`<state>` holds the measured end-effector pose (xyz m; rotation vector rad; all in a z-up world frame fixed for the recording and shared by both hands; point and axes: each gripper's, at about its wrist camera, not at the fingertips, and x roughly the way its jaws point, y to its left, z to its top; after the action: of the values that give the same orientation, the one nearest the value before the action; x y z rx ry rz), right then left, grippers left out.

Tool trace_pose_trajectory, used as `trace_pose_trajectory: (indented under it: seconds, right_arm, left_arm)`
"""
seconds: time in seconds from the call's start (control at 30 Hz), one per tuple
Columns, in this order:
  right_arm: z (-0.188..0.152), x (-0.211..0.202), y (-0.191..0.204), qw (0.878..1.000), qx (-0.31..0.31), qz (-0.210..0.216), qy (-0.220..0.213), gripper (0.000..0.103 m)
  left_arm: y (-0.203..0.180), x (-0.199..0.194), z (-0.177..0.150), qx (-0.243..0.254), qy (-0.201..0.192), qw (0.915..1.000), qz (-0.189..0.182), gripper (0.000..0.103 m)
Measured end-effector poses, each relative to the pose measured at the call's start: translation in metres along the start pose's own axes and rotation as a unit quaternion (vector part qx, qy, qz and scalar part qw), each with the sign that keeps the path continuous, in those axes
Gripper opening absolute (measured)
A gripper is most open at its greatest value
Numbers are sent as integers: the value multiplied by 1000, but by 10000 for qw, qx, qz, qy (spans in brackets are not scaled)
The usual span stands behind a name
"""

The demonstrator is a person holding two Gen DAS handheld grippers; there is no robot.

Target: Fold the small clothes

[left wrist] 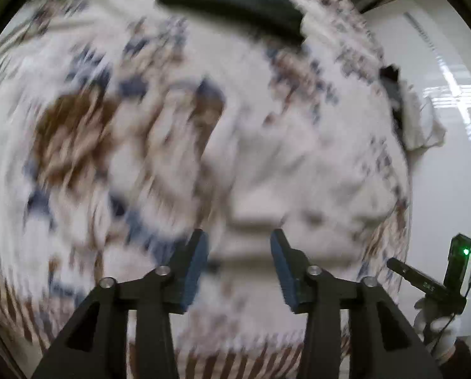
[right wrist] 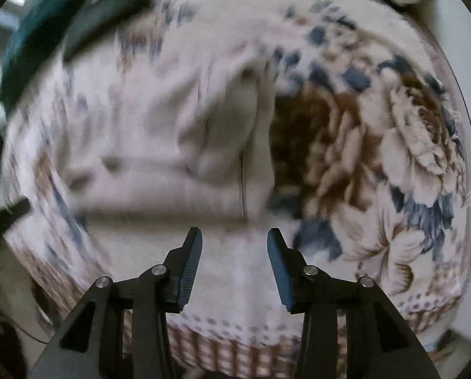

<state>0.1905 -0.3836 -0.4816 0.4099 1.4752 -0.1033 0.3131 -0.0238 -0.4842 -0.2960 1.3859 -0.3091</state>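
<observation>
Left tongs (left wrist: 239, 246) stand wide, blue ribbed pads (left wrist: 197, 271) apart with nothing between them, hovering over a pale garment (left wrist: 298, 170). Right tongs (right wrist: 234, 244) are wide too, pads (right wrist: 189, 271) empty, poised above the same soft heap (right wrist: 178, 145).

The garment is cream-white, thick and plush-looking, bunched into rounded folds; from the right wrist a thin seam or zip line (right wrist: 243, 186) runs down its right side. The picture from the left wrist is badly smeared, so finer texture cannot be told there.

It lies near the middle of a fleecy blanket (right wrist: 393, 145) printed with big brown and cream flowers and slate-blue leaves. The blanket's near edge carries a dotted band (right wrist: 223, 323), then a brown striped border (right wrist: 223, 350).

At the far edge sits a dark folded piece (left wrist: 235, 6), flat and charcoal. Beyond it, seen from the right wrist, is a teal cloth (right wrist: 33, 41). At the blanket's right edge, seen from the left wrist, there is a small white crumpled item (left wrist: 421, 123) against something dark.

Beyond that edge a glossy white surface (left wrist: 450, 164) shows window glare. The right tongs' black body (left wrist: 431, 281), green light (left wrist: 465, 251) lit, pokes in at the lower right of the left wrist's picture.
</observation>
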Motion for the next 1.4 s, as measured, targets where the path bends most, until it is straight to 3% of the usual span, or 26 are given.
trace_pose_trajectory:
  seconds: [0.1, 0.17, 0.27, 0.33, 0.43, 0.5, 0.6, 0.7, 0.73, 0.77, 0.8, 0.9, 1.0, 1.13, 1.23, 1.33, 1.4]
  right_arm:
    - [31, -17, -5, 9949, 379, 588, -724, 45]
    - [56, -13, -3, 9887, 533, 1015, -966, 45]
    - [88, 13, 0, 9741, 942, 1891, -807, 45]
    - [96, 38, -6, 9746, 1200, 1802, -578, 45]
    - [95, 64, -29, 9849, 1475, 775, -461, 45]
    - [88, 79, -45, 9860, 1612, 297, -314, 45]
    - [79, 92, -57, 9865, 1616, 241, -89, 45]
    - [77, 80, -60, 9828, 1769, 513, -124, 45]
    - [76, 71, -64, 9805, 1843, 656, -182, 46]
    - [74, 63, -65, 9770, 1929, 871, -262, 54]
    - [75, 58, -68, 9746, 1986, 992, -305, 62]
    - [72, 61, -72, 9678, 2127, 1336, -154, 65]
    - [65, 83, -76, 9615, 2132, 1720, 238, 71]
    - [58, 123, -71, 9430, 2231, 2352, 748, 71]
    - [57, 136, -69, 9334, 2344, 2622, 713, 74]
    - [58, 144, -66, 9162, 2582, 2998, 636, 74]
    - [58, 148, -61, 9104, 2648, 3115, 636, 74]
  left_arm:
    - [-15, 18, 39, 211, -329, 9992, -34, 45]
    - [-21, 38, 61, 249, -326, 9990, -199, 45]
    - [-22, 76, 80, 219, -100, 9992, -321, 45]
    - [-9, 101, 84, 119, 126, 9998, -103, 45]
    - [14, 122, 76, 146, 370, 9991, 171, 45]
    - [27, 123, 68, 55, 395, 9992, 95, 45]
    - [41, 107, 64, -205, 379, 9990, -81, 45]
    - [48, 74, 56, -449, 105, 9983, -355, 46]
    - [51, 67, 54, -529, 59, 9975, -467, 53]
    - [55, 63, 49, -646, 45, 9960, -614, 59]
    - [60, 64, 42, -828, 153, 9933, -794, 59]
    - [63, 86, 23, -1095, 588, 9834, -1325, 59]
    - [62, 114, 6, -1294, 1010, 9751, -1491, 59]
    - [65, 132, 2, -1636, 992, 9662, -1726, 59]
    - [66, 138, 5, -1893, 931, 9587, -1905, 60]
    - [69, 137, 6, -2115, 742, 9527, -2053, 60]
    - [69, 130, 6, -2100, 611, 9556, -1976, 49]
